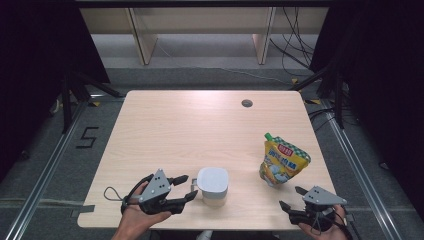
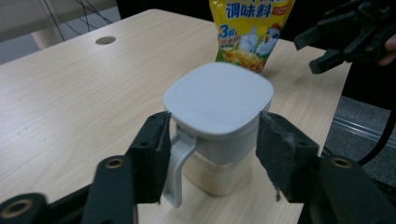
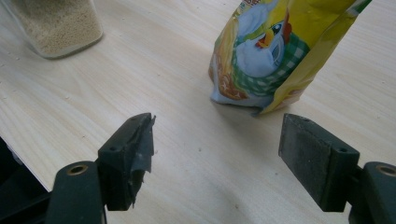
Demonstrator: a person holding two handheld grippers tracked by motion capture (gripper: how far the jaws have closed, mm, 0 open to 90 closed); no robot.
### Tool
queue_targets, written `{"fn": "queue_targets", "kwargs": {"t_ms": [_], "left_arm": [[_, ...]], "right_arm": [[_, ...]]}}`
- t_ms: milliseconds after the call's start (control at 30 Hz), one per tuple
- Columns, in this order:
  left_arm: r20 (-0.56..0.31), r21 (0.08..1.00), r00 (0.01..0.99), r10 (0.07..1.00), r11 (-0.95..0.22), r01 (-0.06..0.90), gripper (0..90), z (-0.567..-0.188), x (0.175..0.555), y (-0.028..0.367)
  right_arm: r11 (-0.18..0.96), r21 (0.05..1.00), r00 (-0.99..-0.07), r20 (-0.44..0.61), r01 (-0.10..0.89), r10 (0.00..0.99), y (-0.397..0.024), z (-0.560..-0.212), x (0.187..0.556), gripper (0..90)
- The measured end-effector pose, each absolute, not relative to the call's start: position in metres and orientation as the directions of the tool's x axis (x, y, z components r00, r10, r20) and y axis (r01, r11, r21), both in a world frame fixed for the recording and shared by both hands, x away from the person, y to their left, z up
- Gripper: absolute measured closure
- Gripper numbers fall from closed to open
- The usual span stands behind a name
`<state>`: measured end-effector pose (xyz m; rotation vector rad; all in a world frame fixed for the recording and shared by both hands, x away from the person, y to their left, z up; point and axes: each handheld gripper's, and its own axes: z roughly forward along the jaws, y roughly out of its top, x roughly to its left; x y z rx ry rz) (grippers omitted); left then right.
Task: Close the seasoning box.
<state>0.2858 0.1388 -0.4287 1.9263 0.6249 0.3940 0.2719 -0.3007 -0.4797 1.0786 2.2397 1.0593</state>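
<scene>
A clear jar (image 1: pixel 213 186) with a white square lid and a white side handle (image 2: pixel 180 161) stands near the table's front edge, holding pale granules. My left gripper (image 1: pixel 188 186) sits just left of it, open. In the left gripper view my left gripper (image 2: pixel 215 140) has one jaw beside the handle and the other at the lid's far side, neither pressing. A yellow seasoning pouch (image 1: pixel 283 161) stands upright to the right. My right gripper (image 1: pixel 291 197) rests open near the front right corner. Seen in the right gripper view, my right gripper (image 3: pixel 215 140) is empty, with the pouch (image 3: pixel 275 51) beyond it.
The light wooden table (image 1: pixel 175 125) has a round cable hole (image 1: pixel 246 103) near its far edge. Dark curtains flank both sides. Floor rails and cables run around the table, and a shelf frame stands behind it.
</scene>
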Motion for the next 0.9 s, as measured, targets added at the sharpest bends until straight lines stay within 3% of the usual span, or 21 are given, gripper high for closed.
{"fn": "queue_targets", "kwargs": {"t_ms": [100, 300, 500, 900], "left_arm": [[-0.007, 0.900, 0.800, 0.600, -0.346, 0.267, 37.9, -0.439, 0.284, 0.146], [-0.044, 0.877, 0.772, 0.635, -0.345, 0.334, 34.5, -0.459, 0.271, 0.163], [-0.015, 0.871, 0.774, 0.633, -0.373, 0.321, 32.4, -0.470, 0.259, 0.177], [0.000, 0.800, 0.769, 0.640, -0.461, 0.384, 27.3, -0.500, 0.247, 0.165]], "right_arm": [[0.400, 0.788, -0.598, -0.050, 0.469, 0.800, -0.300, -0.480, 0.271, 27.4], [0.411, 0.793, -0.604, -0.068, 0.450, 0.794, -0.299, -0.479, 0.272, 27.3], [0.417, 0.792, -0.605, -0.076, 0.446, 0.792, -0.297, -0.479, 0.271, 26.7], [0.420, 0.756, -0.614, -0.031, 0.502, 0.789, -0.292, -0.483, 0.270, 21.1]]}}
